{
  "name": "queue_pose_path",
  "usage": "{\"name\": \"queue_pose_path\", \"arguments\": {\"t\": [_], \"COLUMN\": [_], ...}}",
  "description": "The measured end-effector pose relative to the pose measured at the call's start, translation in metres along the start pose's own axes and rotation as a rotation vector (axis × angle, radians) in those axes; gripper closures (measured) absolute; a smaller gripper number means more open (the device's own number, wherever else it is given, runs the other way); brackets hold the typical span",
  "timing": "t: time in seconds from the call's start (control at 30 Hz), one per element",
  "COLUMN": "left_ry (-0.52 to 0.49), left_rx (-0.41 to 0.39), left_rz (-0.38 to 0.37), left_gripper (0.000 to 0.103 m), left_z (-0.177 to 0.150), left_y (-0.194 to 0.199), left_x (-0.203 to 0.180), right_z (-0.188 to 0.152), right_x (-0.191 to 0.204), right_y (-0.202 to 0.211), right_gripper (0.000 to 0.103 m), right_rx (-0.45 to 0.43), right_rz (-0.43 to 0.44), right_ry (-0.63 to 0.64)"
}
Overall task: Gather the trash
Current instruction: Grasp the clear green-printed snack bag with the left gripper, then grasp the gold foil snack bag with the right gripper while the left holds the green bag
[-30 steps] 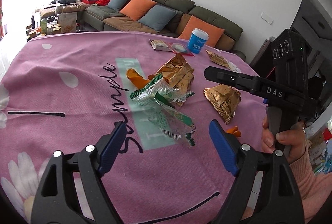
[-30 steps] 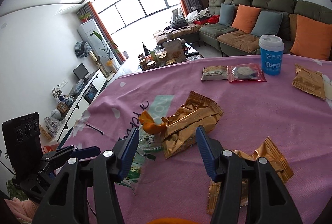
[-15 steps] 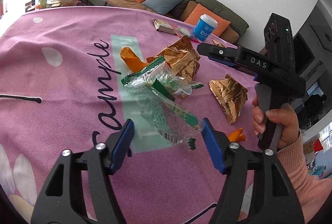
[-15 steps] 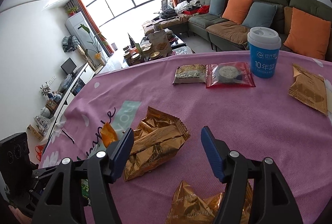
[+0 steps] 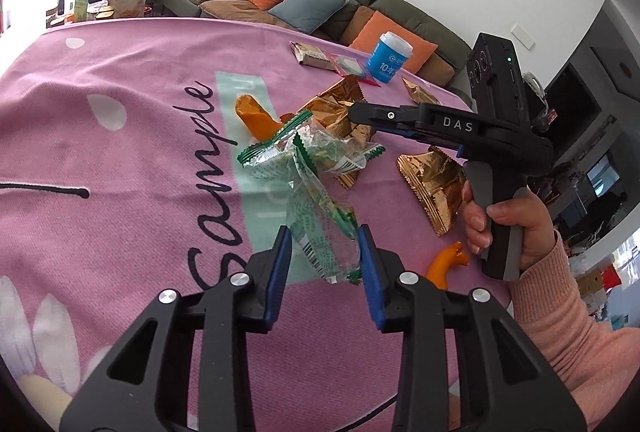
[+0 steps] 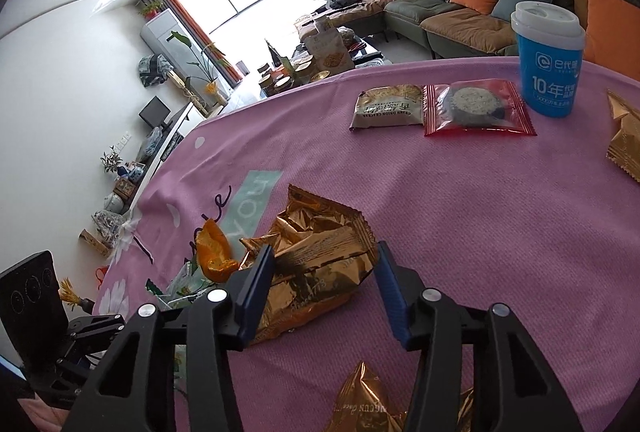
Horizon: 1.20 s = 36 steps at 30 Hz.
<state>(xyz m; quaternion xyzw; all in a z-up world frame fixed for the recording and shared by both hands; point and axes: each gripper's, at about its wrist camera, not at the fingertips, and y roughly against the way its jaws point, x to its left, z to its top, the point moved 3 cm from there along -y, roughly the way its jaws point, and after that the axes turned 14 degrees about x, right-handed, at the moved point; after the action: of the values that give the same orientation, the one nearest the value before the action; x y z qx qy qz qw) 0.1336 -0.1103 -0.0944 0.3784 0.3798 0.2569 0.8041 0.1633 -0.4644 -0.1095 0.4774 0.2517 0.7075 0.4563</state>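
On the pink tablecloth lies a heap of trash. My left gripper points down at a clear green-printed wrapper; its near end lies between the blue pads, and the jaws are closing on it. My right gripper straddles a crumpled gold wrapper, and its jaws are closing too, with the pads at the wrapper's sides. In the left wrist view the right gripper reaches over that gold wrapper. An orange peel lies beside the heap.
A second gold wrapper and a small peel piece lie near the person's hand. Farther back stand a blue cup, a cracker pack, a red biscuit pack and another gold wrapper.
The left jaws have narrowed around the green wrapper's near end. The right gripper moved forward and down over the gold wrapper, and its jaws have narrowed toward it.
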Motion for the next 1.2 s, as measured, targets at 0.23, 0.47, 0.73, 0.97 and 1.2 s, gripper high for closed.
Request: {"name": "queue_pose_path", "arguments": {"t": [0.23, 0.47, 0.73, 0.97, 1.2], "left_ry": [0.003, 0.02, 0.038, 0.065, 0.084], "left_rx": [-0.029, -0.065, -0.097, -0.1, -0.106], "left_rz": [0.024, 0.039, 0.048, 0.067, 0.081], "left_gripper": [0.071, 0.071, 0.072, 0.072, 0.072], "left_z": [-0.006, -0.013, -0.023, -0.031, -0.036], "left_y": [0.017, 0.035, 0.052, 0.056, 0.059], "left_x": [0.009, 0.019, 0.028, 0.035, 0.041], "right_z": [-0.01, -0.018, -0.02, -0.01, -0.01], "right_x": [-0.001, 0.004, 0.011, 0.01, 0.013], "right_y": [0.013, 0.035, 0.041, 0.018, 0.008], "right_gripper": [0.089, 0.101, 0.083, 0.062, 0.089], "right_rx": [-0.036, -0.094, -0.094, -0.033, -0.018], "right_rz": [0.008, 0.024, 0.05, 0.102, 0.105], "right_ry": [0.004, 0.008, 0.007, -0.011, -0.005]}}
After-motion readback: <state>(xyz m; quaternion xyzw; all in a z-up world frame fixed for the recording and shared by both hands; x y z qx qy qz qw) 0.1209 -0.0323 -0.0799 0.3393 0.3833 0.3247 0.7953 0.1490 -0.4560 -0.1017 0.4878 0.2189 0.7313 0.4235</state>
